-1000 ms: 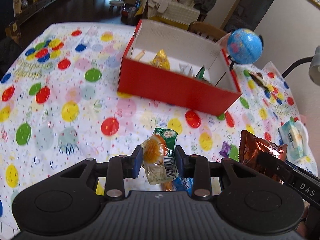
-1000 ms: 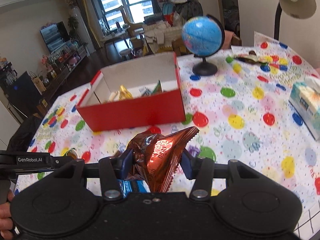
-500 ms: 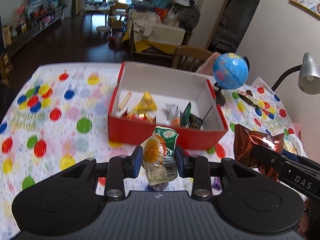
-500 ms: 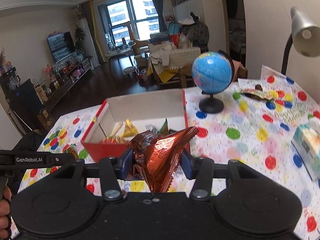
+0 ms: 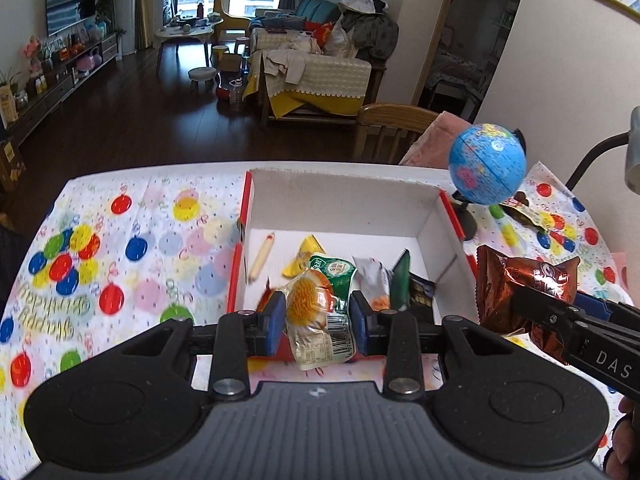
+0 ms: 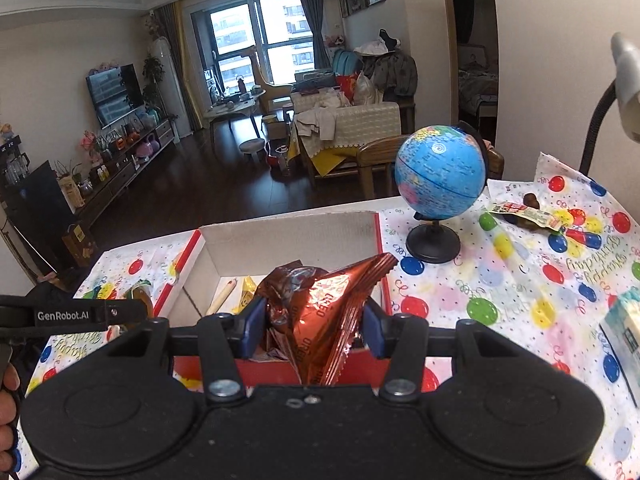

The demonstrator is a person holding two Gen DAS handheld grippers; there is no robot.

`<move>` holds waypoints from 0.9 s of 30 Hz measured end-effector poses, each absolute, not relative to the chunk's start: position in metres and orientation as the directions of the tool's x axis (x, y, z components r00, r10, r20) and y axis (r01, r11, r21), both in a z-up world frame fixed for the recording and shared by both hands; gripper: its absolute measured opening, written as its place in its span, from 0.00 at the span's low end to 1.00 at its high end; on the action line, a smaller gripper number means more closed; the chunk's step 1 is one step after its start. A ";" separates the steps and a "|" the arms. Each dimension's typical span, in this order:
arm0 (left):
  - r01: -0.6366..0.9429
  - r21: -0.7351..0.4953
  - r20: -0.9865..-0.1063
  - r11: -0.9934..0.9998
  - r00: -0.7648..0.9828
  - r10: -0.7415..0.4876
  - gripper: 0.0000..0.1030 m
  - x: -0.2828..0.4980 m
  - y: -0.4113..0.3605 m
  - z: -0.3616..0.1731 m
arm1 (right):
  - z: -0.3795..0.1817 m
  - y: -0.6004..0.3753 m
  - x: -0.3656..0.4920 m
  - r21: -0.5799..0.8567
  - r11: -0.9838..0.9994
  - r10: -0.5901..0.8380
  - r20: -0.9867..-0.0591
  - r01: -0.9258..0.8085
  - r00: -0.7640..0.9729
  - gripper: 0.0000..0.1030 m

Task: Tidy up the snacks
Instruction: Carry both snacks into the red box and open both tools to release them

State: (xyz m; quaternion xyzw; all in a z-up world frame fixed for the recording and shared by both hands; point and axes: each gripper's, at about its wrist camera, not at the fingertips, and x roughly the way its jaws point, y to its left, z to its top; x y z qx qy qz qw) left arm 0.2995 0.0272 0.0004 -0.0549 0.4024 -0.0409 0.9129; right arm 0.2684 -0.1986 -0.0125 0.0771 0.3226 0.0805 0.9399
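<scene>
My left gripper [image 5: 318, 322] is shut on a green and orange snack packet [image 5: 320, 308] and holds it over the near wall of the red cardboard box [image 5: 344, 196]. My right gripper [image 6: 316, 330] is shut on a brown foil Oreo packet [image 6: 324, 312], also over the box's [image 6: 288, 232] near wall; that packet shows at the right in the left wrist view [image 5: 520, 288]. Inside the box lie a sausage stick [image 5: 260, 256], a yellow triangular packet [image 5: 306, 254] and several other packets.
A blue globe [image 6: 440, 178] on a black stand is right of the box. A candy wrapper [image 6: 528, 212] lies behind it on the balloon tablecloth [image 5: 120, 248]. A tissue pack [image 6: 624, 320] sits at the far right. A lamp [image 6: 624, 76] stands by the wall.
Both grippers have moved forward and up with their packets, from over the tablecloth in front of the box to over its near wall.
</scene>
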 end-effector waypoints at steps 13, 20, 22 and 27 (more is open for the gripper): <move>0.071 -0.088 -0.758 0.994 0.643 -0.113 0.33 0.376 0.031 -0.033 | -0.040 -0.181 0.339 0.160 0.984 0.163 -0.637 -0.078 0.753 0.48; 0.091 -0.055 -0.785 0.994 0.611 -0.099 0.33 0.406 0.029 -0.060 | -0.060 -0.170 0.366 0.139 0.988 0.140 -0.675 -0.062 0.724 0.48; 0.098 -0.049 -0.794 0.994 0.600 -0.098 0.33 0.413 0.027 -0.067 | -0.065 -0.167 0.373 0.137 0.988 0.142 -0.686 -0.064 0.714 0.48; 0.108 -0.048 -0.818 0.993 0.567 -0.101 0.33 0.424 0.025 -0.085 | -0.077 -0.161 0.384 0.128 0.990 0.137 -0.709 -0.065 0.691 0.48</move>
